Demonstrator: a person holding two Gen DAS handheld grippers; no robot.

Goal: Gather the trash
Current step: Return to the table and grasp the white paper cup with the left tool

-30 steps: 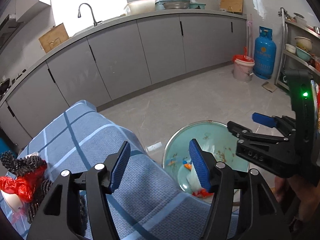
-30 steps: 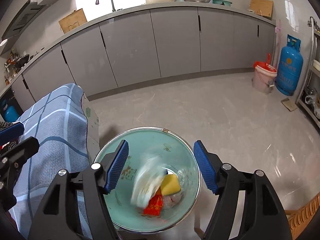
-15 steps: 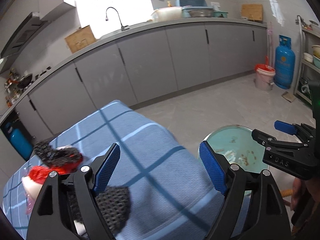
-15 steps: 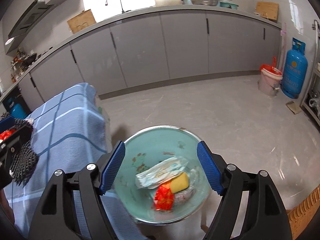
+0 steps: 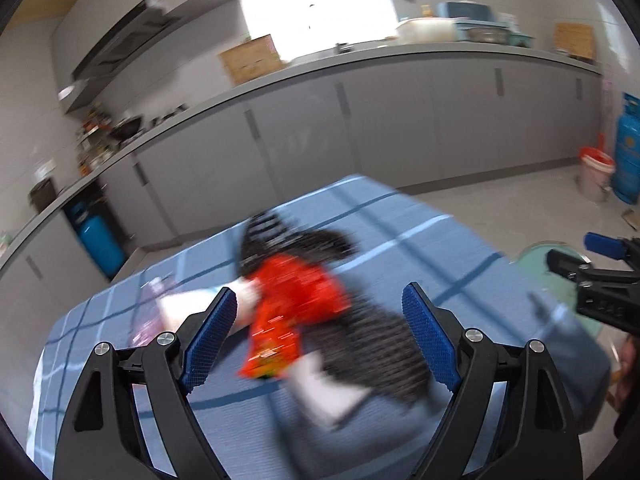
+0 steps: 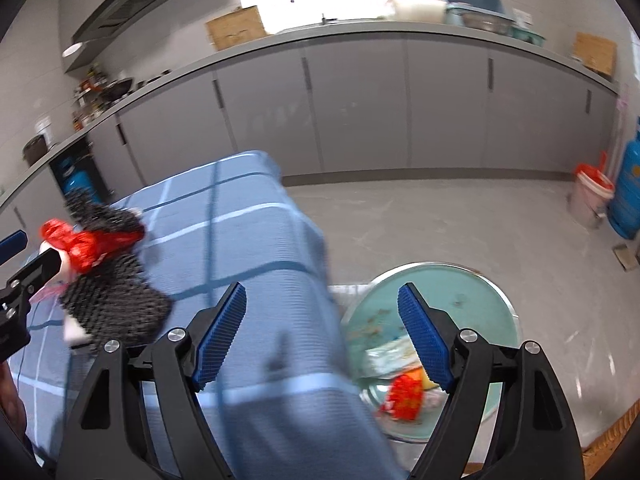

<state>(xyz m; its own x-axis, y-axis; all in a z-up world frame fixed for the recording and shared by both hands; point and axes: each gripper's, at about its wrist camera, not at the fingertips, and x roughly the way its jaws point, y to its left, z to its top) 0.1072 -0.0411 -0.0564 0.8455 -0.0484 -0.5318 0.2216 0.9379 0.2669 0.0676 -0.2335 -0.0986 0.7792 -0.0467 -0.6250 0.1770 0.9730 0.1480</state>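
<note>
Left gripper (image 5: pixel 320 336): my fingers are spreading, nothing pinched; they hang over the trash pile.
Right gripper (image 6: pixel 322 334): my fingers are also spreading, nothing between the pads; they span the desk edge and the basin.
Trash pile (image 5: pixel 320 312): a red wrapper (image 5: pixel 296 300), black mesh scrap (image 5: pixel 372 344) and white pieces lie heaped on the desk, blurred.
Desk (image 6: pixel 248 232): I see it covered by a blue checked cloth.
Basin (image 6: pixel 472 284): teal, on the floor just beside the desk, holding collected wrappers (image 6: pixel 404 394).
</note>
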